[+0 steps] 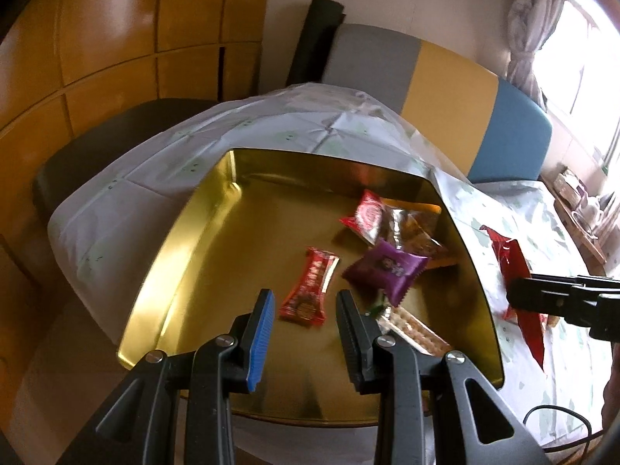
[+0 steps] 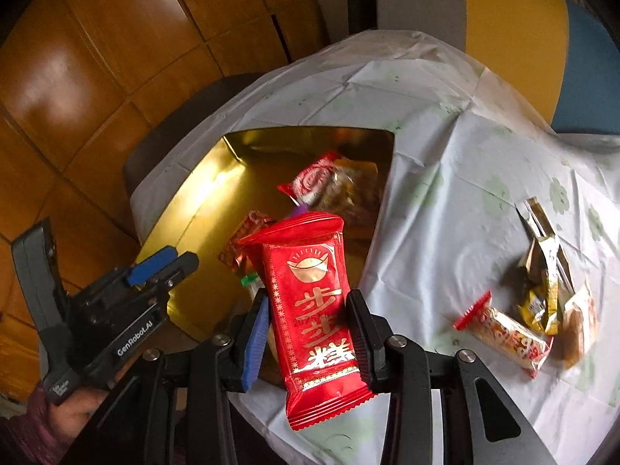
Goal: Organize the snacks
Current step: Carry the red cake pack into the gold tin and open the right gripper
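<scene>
A gold tin (image 1: 186, 271) lies open on the tablecloth and holds several snacks: a small red packet (image 1: 310, 286), a purple packet (image 1: 387, 267), a red-and-white packet (image 1: 366, 215) and a cracker pack (image 1: 410, 329). My left gripper (image 1: 304, 302) hovers over the tin's near side, open, with nothing between its fingers. It also shows in the right wrist view, left gripper (image 2: 180, 257). My right gripper (image 2: 308, 310) is shut on a tall red packet with gold print (image 2: 314, 302), held upright just right of the tin (image 2: 201, 224). The right gripper (image 1: 519, 294) and its red packet (image 1: 511, 267) appear beside the tin's right wall.
On the cloth to the right lie a red-ended packet (image 2: 503, 333), a gold-and-yellow packet (image 2: 542, 271) and an orange one (image 2: 579, 321). A grey, yellow and blue bench back (image 1: 445, 77) stands behind the table. A dark chair (image 1: 116, 143) and wooden cabinets are at the left.
</scene>
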